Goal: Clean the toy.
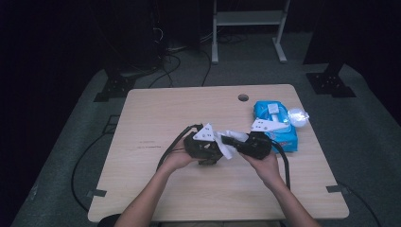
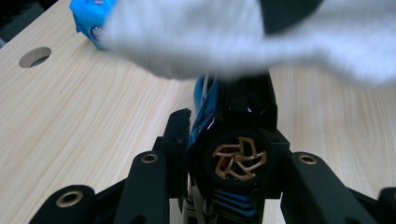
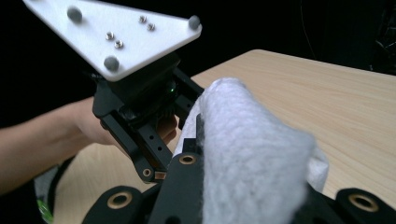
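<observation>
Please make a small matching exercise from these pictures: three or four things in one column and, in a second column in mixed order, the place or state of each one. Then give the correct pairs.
Things:
1. white wipe
2. blue wipes pack
3. round hole
4. left gripper

Places or states:
A. lies at the right side of the table, beyond the right gripper
B. cut in the tabletop near its far edge
C. hangs between the two grippers, above the table
D. in the person's left hand, with a grey three-cornered plate on top

Pairs: 1-C, 2-A, 3-B, 4-D
</observation>
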### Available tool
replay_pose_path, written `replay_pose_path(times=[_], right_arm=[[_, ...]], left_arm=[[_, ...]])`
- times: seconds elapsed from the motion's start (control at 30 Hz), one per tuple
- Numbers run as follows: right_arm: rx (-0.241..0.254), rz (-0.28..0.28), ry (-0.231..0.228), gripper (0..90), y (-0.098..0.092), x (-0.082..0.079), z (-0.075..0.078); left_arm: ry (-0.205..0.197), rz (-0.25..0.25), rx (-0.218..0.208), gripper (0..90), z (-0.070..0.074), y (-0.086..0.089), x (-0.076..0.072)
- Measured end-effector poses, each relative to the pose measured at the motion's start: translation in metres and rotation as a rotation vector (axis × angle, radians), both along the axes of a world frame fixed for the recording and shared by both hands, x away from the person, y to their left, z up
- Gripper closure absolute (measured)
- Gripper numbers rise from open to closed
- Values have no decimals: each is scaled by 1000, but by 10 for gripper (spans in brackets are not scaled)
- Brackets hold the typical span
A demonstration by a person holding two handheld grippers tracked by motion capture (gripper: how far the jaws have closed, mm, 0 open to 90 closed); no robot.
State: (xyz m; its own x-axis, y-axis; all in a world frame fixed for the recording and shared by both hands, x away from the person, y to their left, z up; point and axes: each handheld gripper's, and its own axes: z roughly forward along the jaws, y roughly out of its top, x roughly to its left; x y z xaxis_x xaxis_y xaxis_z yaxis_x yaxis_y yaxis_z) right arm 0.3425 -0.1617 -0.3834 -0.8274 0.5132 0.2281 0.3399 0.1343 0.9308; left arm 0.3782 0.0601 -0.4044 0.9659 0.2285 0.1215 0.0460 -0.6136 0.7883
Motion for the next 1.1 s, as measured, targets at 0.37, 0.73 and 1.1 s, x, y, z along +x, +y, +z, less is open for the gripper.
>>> replay_pose_path(times=[0.37,0.73,1.1], right_arm=[[-4,-72,58,841,-21,13,-20],[-4,-90,107,841,-25,19,-33],[14,-38,26,840,-12,6,-9]], left_arm=[[6,14,-5,634,1,7,3],[11,21,-20,634,0,9,4],[2,15,-6,633,-2,1,3]])
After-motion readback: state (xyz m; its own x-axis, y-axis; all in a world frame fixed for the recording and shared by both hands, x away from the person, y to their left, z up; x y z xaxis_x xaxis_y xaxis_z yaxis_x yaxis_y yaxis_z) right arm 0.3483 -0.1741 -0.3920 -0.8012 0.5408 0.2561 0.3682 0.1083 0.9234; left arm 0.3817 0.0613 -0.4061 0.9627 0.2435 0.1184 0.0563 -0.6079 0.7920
